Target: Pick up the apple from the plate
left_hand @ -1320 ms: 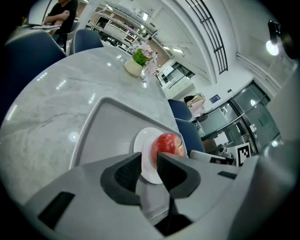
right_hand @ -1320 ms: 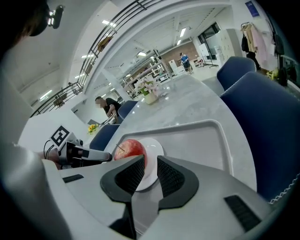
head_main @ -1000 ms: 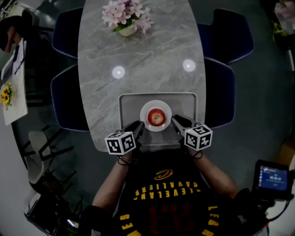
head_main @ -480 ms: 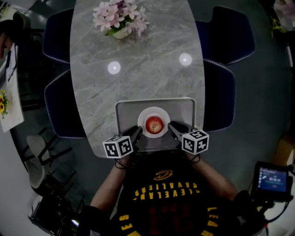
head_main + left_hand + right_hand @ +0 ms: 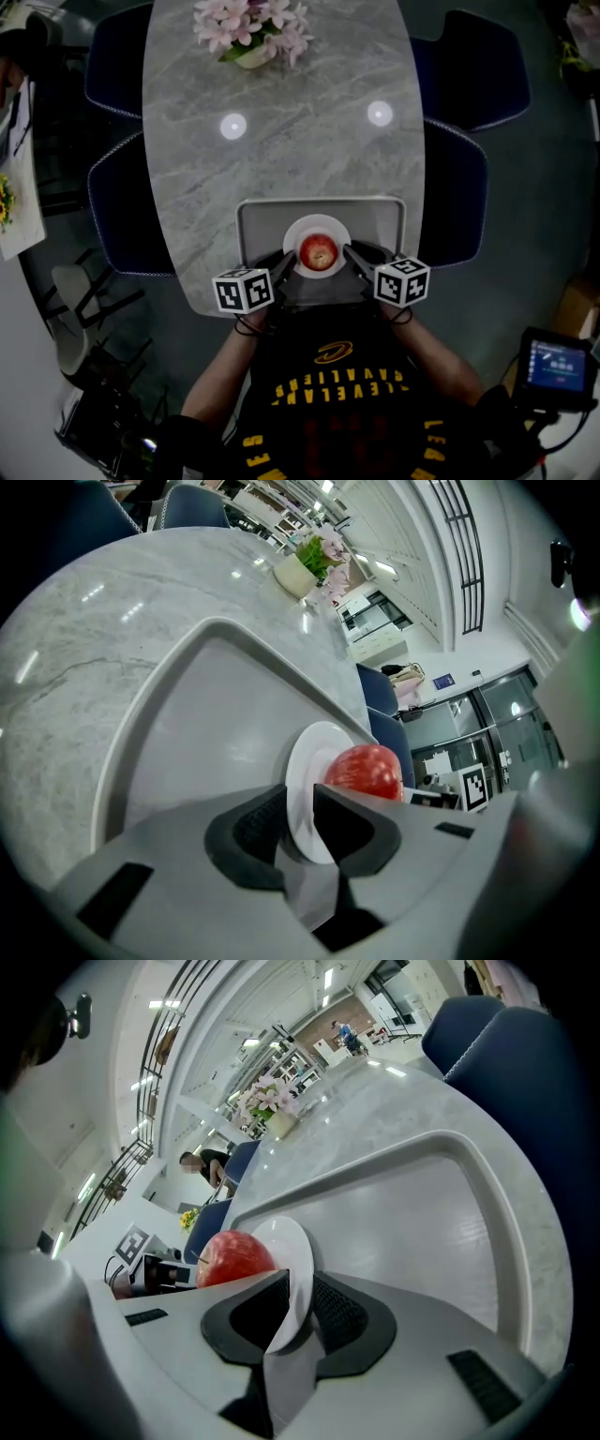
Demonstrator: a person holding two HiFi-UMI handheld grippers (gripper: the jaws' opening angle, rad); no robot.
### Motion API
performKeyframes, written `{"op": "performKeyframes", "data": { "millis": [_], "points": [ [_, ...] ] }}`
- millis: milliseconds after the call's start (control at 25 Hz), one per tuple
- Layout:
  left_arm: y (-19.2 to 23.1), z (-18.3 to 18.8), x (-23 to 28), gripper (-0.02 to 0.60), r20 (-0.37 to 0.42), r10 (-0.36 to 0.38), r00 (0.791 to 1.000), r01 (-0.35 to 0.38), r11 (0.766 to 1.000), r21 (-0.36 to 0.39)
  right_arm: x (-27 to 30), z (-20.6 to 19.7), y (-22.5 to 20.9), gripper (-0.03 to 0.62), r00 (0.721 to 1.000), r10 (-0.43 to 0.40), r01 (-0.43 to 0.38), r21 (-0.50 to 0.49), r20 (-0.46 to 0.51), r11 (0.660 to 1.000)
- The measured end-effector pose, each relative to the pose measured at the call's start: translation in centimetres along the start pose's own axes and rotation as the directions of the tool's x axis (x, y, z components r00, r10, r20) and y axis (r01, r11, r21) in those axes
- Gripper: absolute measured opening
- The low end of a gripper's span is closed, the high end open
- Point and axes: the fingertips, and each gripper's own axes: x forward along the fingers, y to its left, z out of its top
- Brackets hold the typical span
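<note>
A red apple (image 5: 319, 251) sits on a small white plate (image 5: 317, 229) in a grey tray (image 5: 258, 217) at the near end of the marble table. My left gripper (image 5: 287, 260) is at the plate's left rim and my right gripper (image 5: 348, 251) at its right rim. In the left gripper view the plate (image 5: 305, 761) has its rim between the jaws of the left gripper (image 5: 300, 803), with the apple (image 5: 366, 769) just beyond. In the right gripper view the right gripper (image 5: 300, 1302) pinches the rim of the plate (image 5: 286, 1237) beside the apple (image 5: 234, 1255).
The tray's raised rim (image 5: 141, 724) (image 5: 506, 1204) surrounds the plate. A pot of pink flowers (image 5: 251, 28) stands at the table's far end. Blue chairs (image 5: 122, 197) (image 5: 455, 187) flank the table. The table's near edge lies just under the grippers.
Both grippers have drawn in from just outside the plate to its left and right rims. The apple and plate stay in the same spot on the tray.
</note>
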Motion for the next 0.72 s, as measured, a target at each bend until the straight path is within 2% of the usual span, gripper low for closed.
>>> {"op": "performKeyframes", "data": {
  "millis": [120,200,280,520,720],
  "points": [
    [0.05,0.00,-0.03,0.091,-0.002,-0.011,1.000,0.011,1.000,-0.001,0.08,0.00,-0.02,0.084,1.000,0.010,-0.010,0.016,-0.001,1.000],
    [0.43,0.09,-0.08,0.066,-0.001,0.001,1.000,-0.001,1.000,-0.004,0.18,-0.05,-0.17,0.083,1.000,0.013,-0.012,0.026,-0.007,1.000],
    [0.65,0.12,-0.12,0.046,-0.001,0.003,1.000,-0.003,1.000,-0.013,0.22,-0.14,-0.38,0.044,1.000,0.013,-0.013,0.039,-0.010,0.999],
    [0.06,-0.12,-0.18,0.041,-0.023,-0.034,0.999,0.033,0.999,-0.043,0.07,0.00,-0.41,0.041,0.999,0.053,-0.052,0.094,-0.006,0.994],
    [-0.11,-0.31,-0.30,0.041,-0.048,-0.042,0.998,0.040,0.999,-0.036,-0.14,-0.06,-0.28,0.038,0.996,0.085,-0.083,0.127,-0.010,0.988]
  ]
}}
